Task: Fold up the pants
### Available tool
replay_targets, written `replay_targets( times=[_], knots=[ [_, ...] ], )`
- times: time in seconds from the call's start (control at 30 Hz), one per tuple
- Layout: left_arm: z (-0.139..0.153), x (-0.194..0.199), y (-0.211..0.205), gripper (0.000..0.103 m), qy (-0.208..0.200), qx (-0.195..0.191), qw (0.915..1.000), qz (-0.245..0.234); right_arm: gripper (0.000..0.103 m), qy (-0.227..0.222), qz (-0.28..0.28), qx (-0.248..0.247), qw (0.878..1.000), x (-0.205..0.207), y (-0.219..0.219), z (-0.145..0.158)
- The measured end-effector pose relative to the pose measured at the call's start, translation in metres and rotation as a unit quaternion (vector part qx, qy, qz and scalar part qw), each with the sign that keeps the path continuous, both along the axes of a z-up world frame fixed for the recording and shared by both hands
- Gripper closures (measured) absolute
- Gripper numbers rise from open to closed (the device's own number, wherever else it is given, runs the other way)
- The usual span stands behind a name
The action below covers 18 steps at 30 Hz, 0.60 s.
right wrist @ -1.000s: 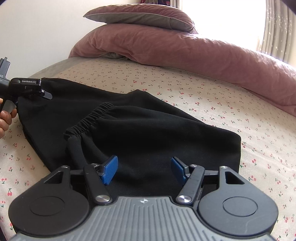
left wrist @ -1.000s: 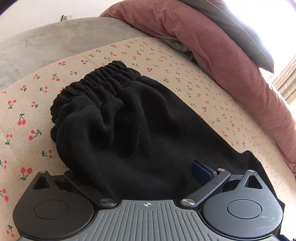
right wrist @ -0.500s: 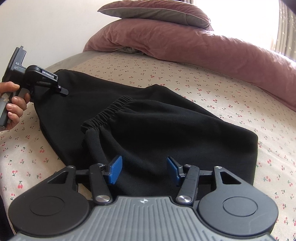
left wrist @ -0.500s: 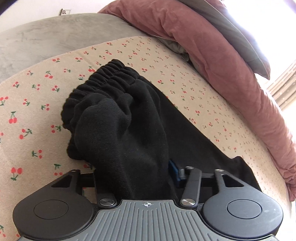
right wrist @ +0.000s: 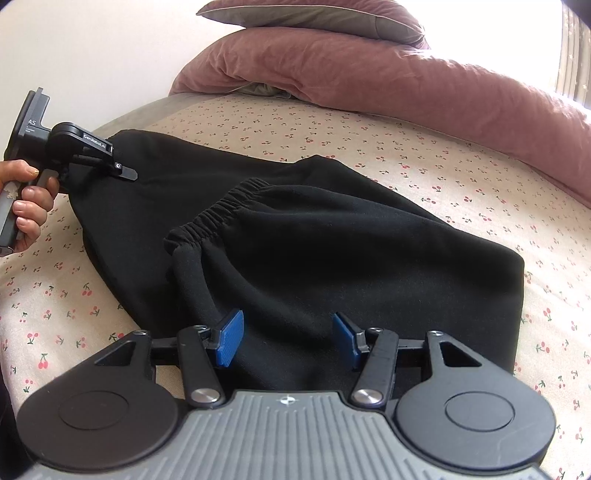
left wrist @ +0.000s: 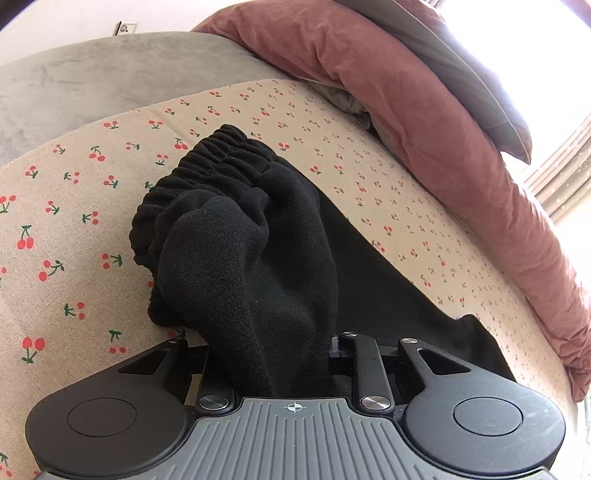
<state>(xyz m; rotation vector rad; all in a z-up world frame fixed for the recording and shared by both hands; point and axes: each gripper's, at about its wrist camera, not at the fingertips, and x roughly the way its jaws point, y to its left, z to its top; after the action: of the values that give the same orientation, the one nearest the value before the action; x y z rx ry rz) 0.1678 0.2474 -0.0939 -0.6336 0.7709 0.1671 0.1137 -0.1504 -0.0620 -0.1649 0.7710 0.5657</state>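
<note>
black fleece sweatpants (right wrist: 332, 236) lie across the cherry-print bedsheet (right wrist: 461, 177), already doubled over, elastic waistband (right wrist: 218, 206) on top near the middle. the cloth reads soft, thick and limp, light enough to lift at an edge; it bunches and sags, not slippery. best hold is on edges or corners, both ends level, so the layers stay together.

left gripper (left wrist: 269, 354) has just been closing and pinches a thick bunch of the black cloth, with a gathered cuff (left wrist: 207, 173) puckered ahead of it. right gripper (right wrist: 288, 338) sits about half open, blue pads (right wrist: 231, 338) straddling the near edge of the pants, cloth between them but not squeezed. a hand (right wrist: 31, 206) holds the left tool's handle.

soft mattress surface, so it gives under pressure. mauve duvet (right wrist: 406, 77) and grey pillow (right wrist: 314, 18) are heaped at the far side, with a bright curtained window and a plain wall behind.
</note>
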Motion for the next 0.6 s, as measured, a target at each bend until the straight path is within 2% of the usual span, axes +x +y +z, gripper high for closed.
replay_targets(
  times=[0.27,0.47,0.6],
  knots=[
    [0.011,-0.010,0.000,0.084,-0.042,-0.017,0.9990,0.000,0.063,0.017,0.001,-0.009,1.000,0.011,0.005,-0.011],
    [0.030,-0.024,-0.012,0.086,-0.084,-0.002,0.9964,-0.009,0.063,0.016,0.001,-0.012,1.000,0.013,0.009,-0.015],
    [0.041,-0.032,-0.022,0.086,-0.102,0.024,0.9942,-0.022,0.062,0.016,0.002,-0.011,1.000,0.013,0.007,-0.016]
  ],
)
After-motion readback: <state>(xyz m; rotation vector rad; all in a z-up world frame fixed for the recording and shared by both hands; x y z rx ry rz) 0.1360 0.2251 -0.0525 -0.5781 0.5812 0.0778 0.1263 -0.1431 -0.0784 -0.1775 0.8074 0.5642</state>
